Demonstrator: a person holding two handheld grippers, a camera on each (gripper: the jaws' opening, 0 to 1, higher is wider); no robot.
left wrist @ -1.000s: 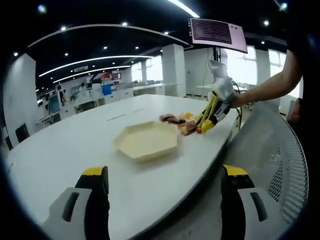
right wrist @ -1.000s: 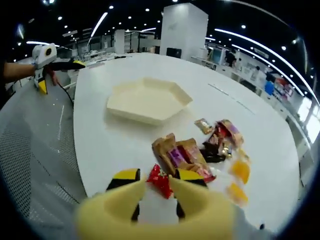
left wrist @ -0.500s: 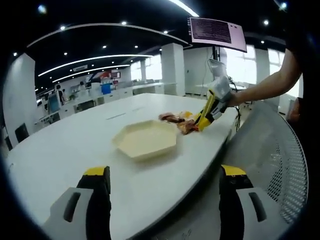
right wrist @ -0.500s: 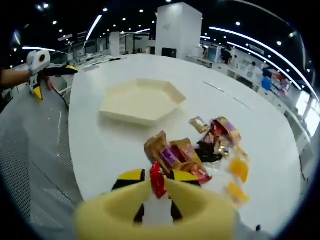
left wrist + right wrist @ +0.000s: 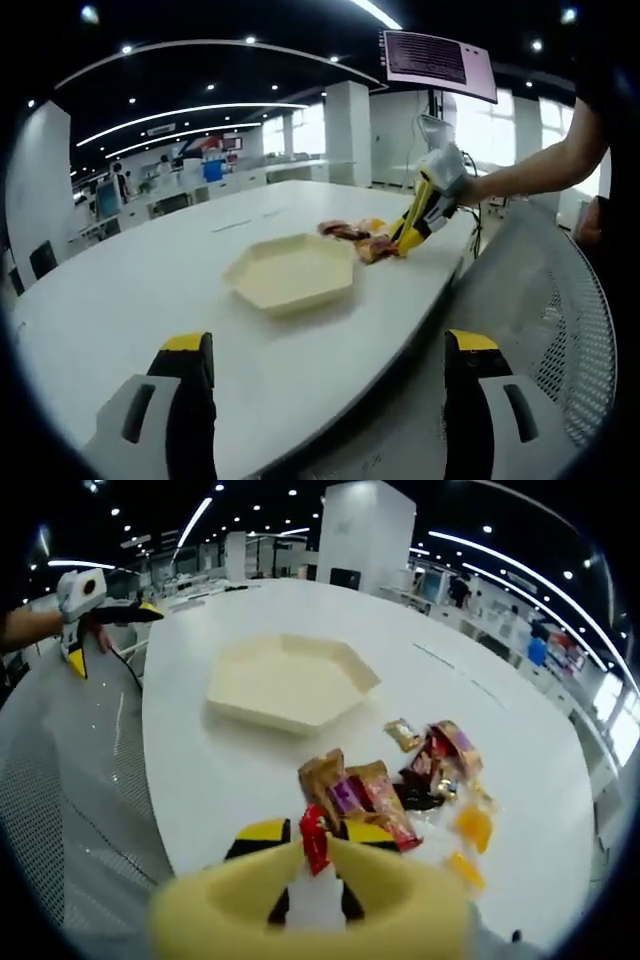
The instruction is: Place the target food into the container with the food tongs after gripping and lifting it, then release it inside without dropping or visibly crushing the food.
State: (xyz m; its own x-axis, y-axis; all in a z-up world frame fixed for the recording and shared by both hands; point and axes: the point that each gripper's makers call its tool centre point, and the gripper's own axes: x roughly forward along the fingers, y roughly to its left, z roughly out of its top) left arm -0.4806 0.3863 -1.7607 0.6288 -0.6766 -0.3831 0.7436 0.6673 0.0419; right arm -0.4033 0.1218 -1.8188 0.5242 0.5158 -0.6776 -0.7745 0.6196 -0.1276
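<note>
With the left tongs (image 5: 320, 400) hanging wide open and empty over the table (image 5: 120, 300), the right tongs (image 5: 312, 840) pinch a red-wrapped sweet (image 5: 314, 836) just beside the snack pile (image 5: 400, 780), so lifting it and carrying it to the hexagonal tray (image 5: 290, 680) looks next.

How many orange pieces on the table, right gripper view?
2: one orange piece at the pile's right edge, another orange piece just below it. More may be hidden under the wrappers.
</note>
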